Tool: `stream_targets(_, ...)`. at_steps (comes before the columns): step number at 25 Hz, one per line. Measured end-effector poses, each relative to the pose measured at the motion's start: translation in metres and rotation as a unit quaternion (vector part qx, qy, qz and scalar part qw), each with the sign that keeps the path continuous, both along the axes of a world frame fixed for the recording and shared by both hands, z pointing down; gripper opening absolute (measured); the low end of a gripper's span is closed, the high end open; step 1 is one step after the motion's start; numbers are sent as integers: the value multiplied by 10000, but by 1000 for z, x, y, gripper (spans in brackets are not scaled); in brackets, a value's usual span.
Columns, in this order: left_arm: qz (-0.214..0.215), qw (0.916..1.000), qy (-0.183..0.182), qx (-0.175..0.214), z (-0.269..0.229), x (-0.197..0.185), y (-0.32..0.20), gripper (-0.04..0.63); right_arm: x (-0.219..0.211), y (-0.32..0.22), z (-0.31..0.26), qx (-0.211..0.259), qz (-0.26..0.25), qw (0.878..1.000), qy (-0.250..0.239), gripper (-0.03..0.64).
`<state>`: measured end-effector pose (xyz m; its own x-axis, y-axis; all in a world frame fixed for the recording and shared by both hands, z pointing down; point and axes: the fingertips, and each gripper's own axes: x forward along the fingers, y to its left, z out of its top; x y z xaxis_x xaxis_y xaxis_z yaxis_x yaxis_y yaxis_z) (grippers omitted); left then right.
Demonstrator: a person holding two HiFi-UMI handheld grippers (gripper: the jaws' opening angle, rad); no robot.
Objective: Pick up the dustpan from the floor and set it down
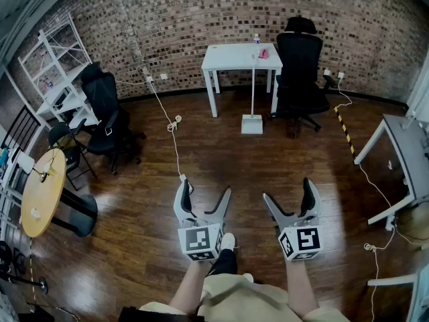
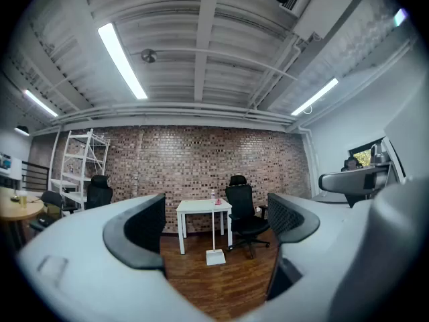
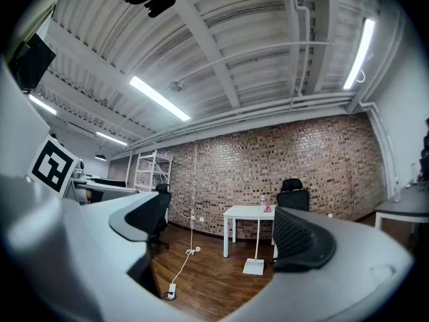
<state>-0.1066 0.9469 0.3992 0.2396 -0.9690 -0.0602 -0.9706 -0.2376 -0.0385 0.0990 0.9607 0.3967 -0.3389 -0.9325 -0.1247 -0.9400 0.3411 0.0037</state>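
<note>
While left gripper (image 1: 204, 186) and right gripper (image 1: 288, 189) gape empty, wood floor (image 1: 134, 200) meets brick wall (image 1: 201, 12) — dustpan (image 1: 252, 124) upright.

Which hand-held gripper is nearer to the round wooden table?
Left. The left hand-held gripper is to the right of the round wooden table in the head view, apart from it; the right hand-held gripper is even farther right.
</note>
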Motion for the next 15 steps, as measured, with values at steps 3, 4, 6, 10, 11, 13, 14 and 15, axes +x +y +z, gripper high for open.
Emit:
stream_targets(3, 46, 10000, 28, 49, 3, 5, -29, 471, 5, -27, 4, -17, 80, 10000, 0, 537)
stream_targets(4, 95, 9999, 23, 70, 3, 7, -39, 471, 6, -37, 5, -23, 119, 9999, -15, 537)
stream_targets(6, 231, 9997, 11, 126, 2, 9, -60, 471, 7, -58, 4, -35, 201, 9998, -64, 537)
stream_targets(10, 417, 9987, -5, 301, -10, 5, -106, 471, 2, -106, -4, -4, 290, 9995, -133, 537)
stream_targets(11, 454, 9984, 4, 334, -13, 1, -119, 471, -2, -119, -7, 11, 308, 9994, -140, 537)
stream_targets(13, 508, 9980, 33, 372, -18, -8, -145, 471, -11, -142, -11, 36, 337, 9993, -145, 537)
stream_targets(14, 524, 9979, 43, 378, -20, -13, -157, 471, -18, -153, -12, 43, 337, 9993, -131, 537)
stream_targets(15, 536, 9978, 50, 375, -20, -17, -169, 472, -25, -164, -11, 42, 303, 9995, -92, 537)
